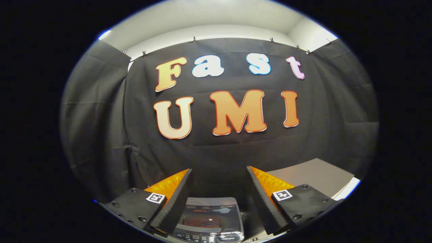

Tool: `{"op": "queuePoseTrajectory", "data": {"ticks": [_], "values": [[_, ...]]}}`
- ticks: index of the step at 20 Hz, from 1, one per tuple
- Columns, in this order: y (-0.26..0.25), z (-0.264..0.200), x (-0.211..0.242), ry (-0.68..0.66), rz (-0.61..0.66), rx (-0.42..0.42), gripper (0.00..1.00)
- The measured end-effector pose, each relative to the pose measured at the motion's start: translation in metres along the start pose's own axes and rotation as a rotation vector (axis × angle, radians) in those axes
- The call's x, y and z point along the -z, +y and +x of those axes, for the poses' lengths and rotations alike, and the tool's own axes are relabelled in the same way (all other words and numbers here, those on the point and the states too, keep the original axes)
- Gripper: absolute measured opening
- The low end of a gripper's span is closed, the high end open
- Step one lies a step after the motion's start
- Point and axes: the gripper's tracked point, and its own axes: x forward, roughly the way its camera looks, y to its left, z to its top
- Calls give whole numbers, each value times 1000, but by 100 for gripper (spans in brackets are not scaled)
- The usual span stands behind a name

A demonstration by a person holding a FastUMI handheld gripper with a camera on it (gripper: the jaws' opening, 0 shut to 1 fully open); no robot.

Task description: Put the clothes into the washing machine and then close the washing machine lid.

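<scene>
My gripper point(219, 170) is held high, pointing at the booth's black cloth wall, its fingers wide apart and open with nothing between them. Low down between the fingers lies the washing machine point(209, 219), a small grey top-loader seen from above. Its glossy dark lid point(206, 216) lies flat over the tub and mirrors the room. A strip of control buttons point(194, 236) runs along the machine's near edge. No clothes can be seen from here.
A grey table surface point(314, 177) stretches beyond the right finger toward the wall. The black cloth wall point(216, 148) stands close behind the machine and wraps round on the left.
</scene>
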Motion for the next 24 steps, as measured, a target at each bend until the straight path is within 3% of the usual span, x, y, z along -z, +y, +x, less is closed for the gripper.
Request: {"op": "queuePoseTrajectory", "data": {"ticks": [13,24], "values": [[-140,-155,-62,-101,-30,96,100],[-205,-232,-51,-121,-48,93,100]]}}
